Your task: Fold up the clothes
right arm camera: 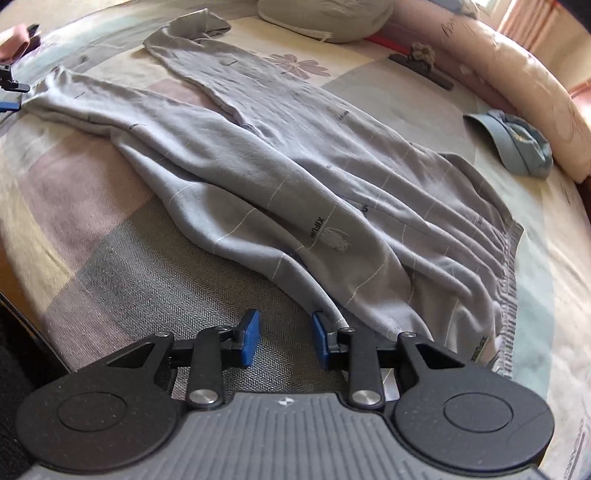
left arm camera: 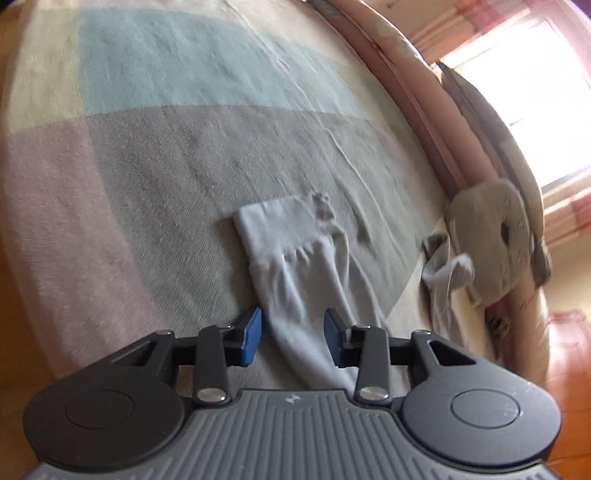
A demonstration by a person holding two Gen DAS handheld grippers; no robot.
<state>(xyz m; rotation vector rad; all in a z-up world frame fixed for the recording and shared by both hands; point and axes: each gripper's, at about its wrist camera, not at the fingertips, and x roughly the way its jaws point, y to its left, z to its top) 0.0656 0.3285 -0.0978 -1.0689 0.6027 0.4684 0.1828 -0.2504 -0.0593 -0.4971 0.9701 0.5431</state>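
Grey trousers [right arm camera: 295, 166] with thin pale lines lie spread on the bed, waistband [right arm camera: 508, 258] at the right, both legs running to the far left. My right gripper [right arm camera: 284, 338] is open at the near edge of the trousers; a rolled fabric edge touches its right finger, and only bedspread shows between the pads. My left gripper [left arm camera: 292, 339] is open and straddles one trouser leg [left arm camera: 303, 295], whose cuff [left arm camera: 280, 225] lies flat just ahead. The other leg's cuff [left arm camera: 447, 266] lies crumpled to the right. The left gripper [right arm camera: 11, 92] also shows at the far left of the right wrist view.
The patchwork bedspread [left arm camera: 166, 166] covers the bed. A grey pillow [right arm camera: 321, 18] sits at the head, beside a pink rolled quilt [right arm camera: 517, 74]. A blue cap-like item [right arm camera: 517, 144] lies right of the trousers. A dark flat object [right arm camera: 421, 68] rests near the quilt. The bed edge drops at the left.
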